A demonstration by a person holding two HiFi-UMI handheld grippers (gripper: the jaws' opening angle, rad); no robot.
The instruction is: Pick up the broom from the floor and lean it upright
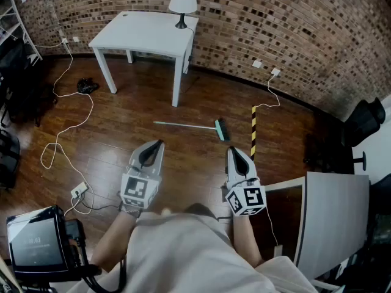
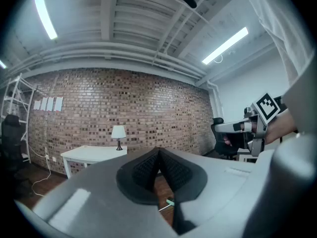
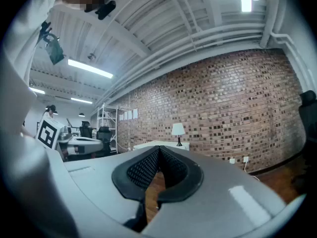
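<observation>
A broom with a thin pale-green handle and a teal head lies flat on the wooden floor, handle to the left, head to the right. Both grippers hang level well short of it, nearer me. My left gripper is shut with nothing in it, its jaw tips meeting. My right gripper is shut too and empty. In the left gripper view a bit of the broom head shows below the closed left gripper. The right gripper view shows the right gripper closed, the broom hidden.
A white table with a lamp stands against the brick wall beyond the broom. White cables and a power strip trail at the left. A yellow-black strip lies right of the broom. A white desk stands at the right.
</observation>
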